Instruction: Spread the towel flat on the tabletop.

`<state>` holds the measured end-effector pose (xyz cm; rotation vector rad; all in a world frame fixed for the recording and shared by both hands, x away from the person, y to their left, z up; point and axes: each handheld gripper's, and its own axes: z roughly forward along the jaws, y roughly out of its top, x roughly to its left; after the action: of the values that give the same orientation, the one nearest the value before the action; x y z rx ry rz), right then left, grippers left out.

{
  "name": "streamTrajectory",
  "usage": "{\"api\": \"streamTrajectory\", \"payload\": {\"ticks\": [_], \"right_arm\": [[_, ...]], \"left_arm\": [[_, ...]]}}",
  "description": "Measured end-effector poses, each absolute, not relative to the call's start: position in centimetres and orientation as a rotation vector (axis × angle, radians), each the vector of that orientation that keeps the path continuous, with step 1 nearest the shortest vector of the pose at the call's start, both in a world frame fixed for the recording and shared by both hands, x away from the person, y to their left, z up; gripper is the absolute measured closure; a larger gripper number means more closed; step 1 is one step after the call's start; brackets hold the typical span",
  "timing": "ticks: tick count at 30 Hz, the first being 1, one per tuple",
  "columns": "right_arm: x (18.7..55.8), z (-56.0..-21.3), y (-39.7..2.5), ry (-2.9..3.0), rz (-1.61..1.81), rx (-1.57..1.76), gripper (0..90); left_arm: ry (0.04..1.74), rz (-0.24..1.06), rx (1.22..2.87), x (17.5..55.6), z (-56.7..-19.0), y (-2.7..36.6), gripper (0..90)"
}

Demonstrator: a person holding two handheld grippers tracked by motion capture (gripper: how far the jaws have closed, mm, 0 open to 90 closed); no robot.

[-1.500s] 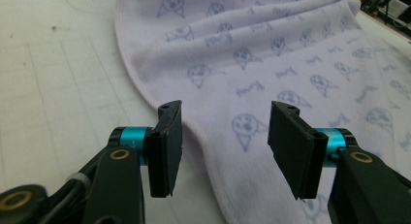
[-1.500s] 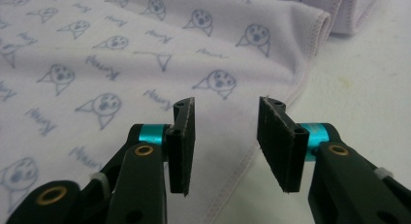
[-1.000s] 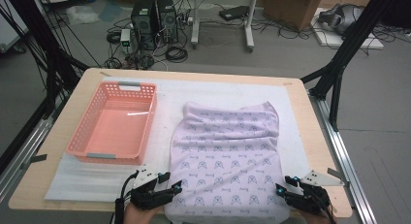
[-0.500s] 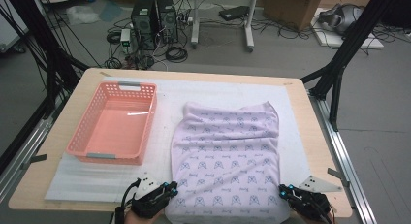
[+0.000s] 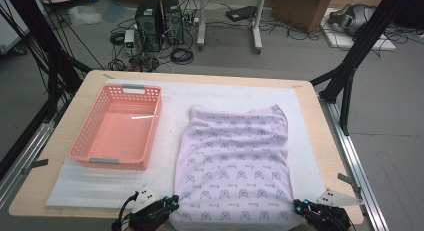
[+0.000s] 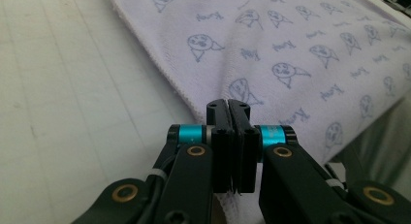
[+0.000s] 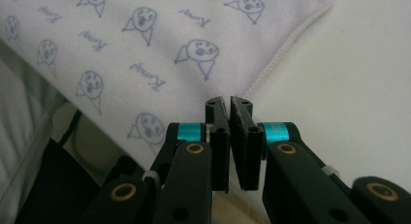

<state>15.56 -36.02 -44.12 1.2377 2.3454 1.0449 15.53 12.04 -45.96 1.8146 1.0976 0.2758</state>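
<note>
Already both grippers, left (image 5: 172, 201) and right (image 5: 296, 205), pinch the towel's (image 5: 235, 161) bottom corners with closed fingers; uneven pulling could slip one corner free.

Grey floor (image 5: 390, 141) strewn with black cables (image 5: 182, 55), two dark computer towers (image 5: 159, 18), white desk legs (image 5: 256, 21), cardboard box (image 5: 300, 6), black frame struts (image 5: 360, 46), pale wooden surface (image 5: 320, 121), possibly a headset (image 5: 352, 18) far right.
</note>
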Motion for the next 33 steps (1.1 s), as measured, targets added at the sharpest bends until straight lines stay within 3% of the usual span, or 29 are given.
{"api": "streamTrajectory", "payload": {"ticks": [1, 2, 3, 6, 9, 11, 13, 15, 23, 25, 27, 29, 33], "right_arm": [[15.4, -44.1, -36.1, 2.349, 1.044, 1.236, 85.6], [15.3, -44.1, -36.1, 2.35, 1.045, 1.251, 82.3], [15.2, -44.1, -36.2, 2.337, 1.061, 1.261, 73.7], [15.5, -43.8, -36.5, 2.261, 1.128, 1.288, 59.6], [16.4, -44.0, -36.3, 2.199, 1.1, 1.29, 58.1], [17.2, -44.6, -36.1, 2.198, 1.094, 1.311, 60.3], [17.6, -45.0, -35.8, 2.215, 1.072, 1.29, 69.1], [17.6, -45.0, -36.1, 2.247, 1.101, 1.3, 85.7], [15.2, -44.4, -37.1, 2.336, 1.091, 1.285, 88.1], [14.6, -44.4, -37.1, 2.355, 1.084, 1.276, 86.8], [14.3, -44.5, -37.2, 2.334, 1.086, 1.264, 72.2], [14.7, -44.2, -37.4, 2.282, 1.145, 1.286, 63.6], [16.0, -44.0, -36.9, 2.205, 1.151, 1.312, 61.9]], "left_arm": [[1.095, 0.285, 1.81, 15.4, -45.9, 12.0, 83.5], [1.099, 0.292, 1.794, 15.5, -45.8, 12.1, 72.5], [1.099, 0.292, 1.773, 15.6, -45.7, 12.1, 62.9], [1.117, 0.304, 1.737, 16.3, -45.7, 12.2, 51.5], [1.119, 0.297, 1.777, 17.1, -46.3, 11.5, 51.4], [1.103, 0.338, 1.788, 17.1, -46.4, 11.2, 58.8], [1.093, 0.404, 1.813, 16.8, -46.5, 11.0, 74.6], [1.101, 0.394, 1.813, 16.7, -46.5, 11.0, 85.3], [1.123, 0.312, 1.832, 14.6, -45.9, 12.3, 86.3], [1.111, 0.295, 1.831, 14.1, -46.1, 12.2, 84.2], [1.102, 0.293, 1.804, 14.2, -46.1, 12.1, 69.2], [1.113, 0.317, 1.758, 14.6, -46.0, 12.0, 54.1], [1.154, 0.336, 1.725, 16.0, -46.1, 12.0, 49.3]]}}
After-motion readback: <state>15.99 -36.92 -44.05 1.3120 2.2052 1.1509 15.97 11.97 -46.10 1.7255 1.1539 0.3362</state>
